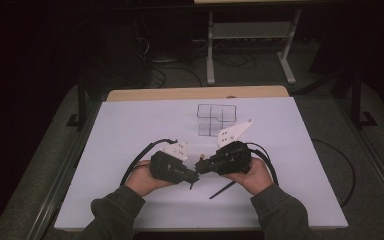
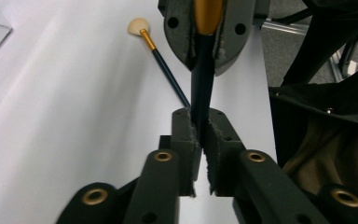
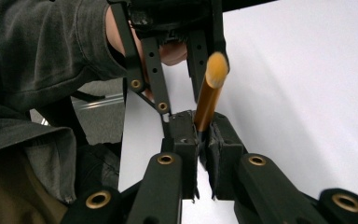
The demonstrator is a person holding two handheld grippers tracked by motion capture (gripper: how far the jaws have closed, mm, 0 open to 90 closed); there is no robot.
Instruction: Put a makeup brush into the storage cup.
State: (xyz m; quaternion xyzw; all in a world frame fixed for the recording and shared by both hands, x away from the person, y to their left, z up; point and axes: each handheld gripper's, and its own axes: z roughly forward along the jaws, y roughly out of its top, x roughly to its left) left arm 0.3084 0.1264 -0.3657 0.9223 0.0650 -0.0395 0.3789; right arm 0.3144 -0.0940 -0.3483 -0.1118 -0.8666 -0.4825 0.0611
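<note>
Found left hand-held gripper [image 2: 200, 135] clamped on the dark handle of the brush [image 2: 201, 88], just above the bench [image 1: 130, 125]; right hand-held gripper [image 3: 203, 133] clamped on its gold ferrule. Judged handover best done by loosening one grip only once the other sat firm. Noted second brush [image 2: 161, 60] lying beyond, clear organiser [image 1: 216, 120] farther off. Bristle tip blurred; handle end hidden between pads.
</note>
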